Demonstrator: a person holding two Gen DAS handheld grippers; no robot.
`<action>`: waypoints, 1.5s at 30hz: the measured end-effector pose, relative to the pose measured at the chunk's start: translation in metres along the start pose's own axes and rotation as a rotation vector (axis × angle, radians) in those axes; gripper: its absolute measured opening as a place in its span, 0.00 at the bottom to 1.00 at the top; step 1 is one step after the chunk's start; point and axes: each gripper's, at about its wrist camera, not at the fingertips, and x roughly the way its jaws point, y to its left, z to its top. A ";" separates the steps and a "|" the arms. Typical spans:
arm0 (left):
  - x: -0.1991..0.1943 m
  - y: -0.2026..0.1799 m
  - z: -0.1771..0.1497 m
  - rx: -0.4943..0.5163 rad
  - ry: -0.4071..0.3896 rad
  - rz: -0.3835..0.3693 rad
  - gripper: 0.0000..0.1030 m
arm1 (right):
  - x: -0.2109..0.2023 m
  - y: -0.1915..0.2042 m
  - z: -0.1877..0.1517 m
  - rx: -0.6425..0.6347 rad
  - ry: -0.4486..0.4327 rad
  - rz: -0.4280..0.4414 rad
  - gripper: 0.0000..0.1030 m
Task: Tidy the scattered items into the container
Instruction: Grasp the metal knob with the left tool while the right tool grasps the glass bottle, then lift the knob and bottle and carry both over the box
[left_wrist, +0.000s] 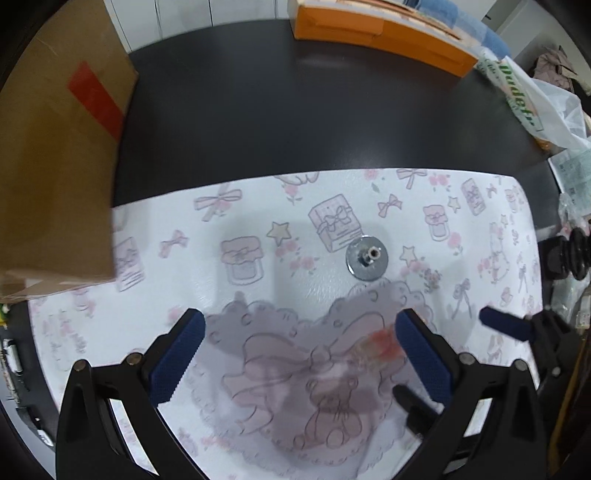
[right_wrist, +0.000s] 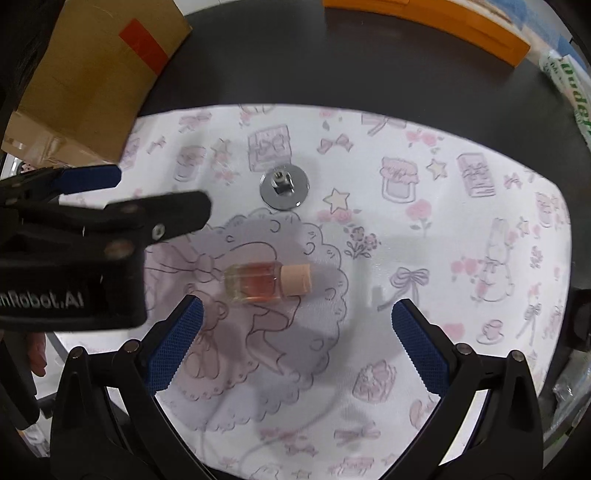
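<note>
Lying on its side on the white mat printed with pink bows and jars (right_wrist: 424, 258), a small glass bottle of reddish liquid with a pale cork stopper (right_wrist: 267, 283) sits just beyond the right gripper (right_wrist: 297, 338), whose blue-padded fingers (right_wrist: 419, 341) stand wide apart with nothing between them. Farther off on the mat rests a round chrome disc with a threaded stub at its centre (right_wrist: 284, 186). The left gripper (left_wrist: 301, 354) hovers at the near left, its fingers equally spread and empty; in its own blurred view the bottle shows only as a reddish smear beside its right finger. A brown cardboard box with a red tape strip (right_wrist: 96, 77) stands on the black desk (left_wrist: 295, 110) at the far left, probably the container, though its inside is hidden. Judging by this, both items remain to be collected, so the tidying looks barely begun.
</note>
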 end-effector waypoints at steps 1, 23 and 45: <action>0.006 -0.001 0.002 0.004 0.004 -0.001 1.00 | 0.005 -0.001 0.000 0.004 0.004 0.000 0.96; 0.036 -0.014 0.013 0.051 0.035 -0.035 0.98 | 0.015 -0.016 0.005 0.069 -0.042 -0.043 0.27; 0.028 -0.020 0.007 0.022 0.007 -0.015 0.23 | 0.004 -0.053 0.024 0.156 -0.051 -0.026 0.27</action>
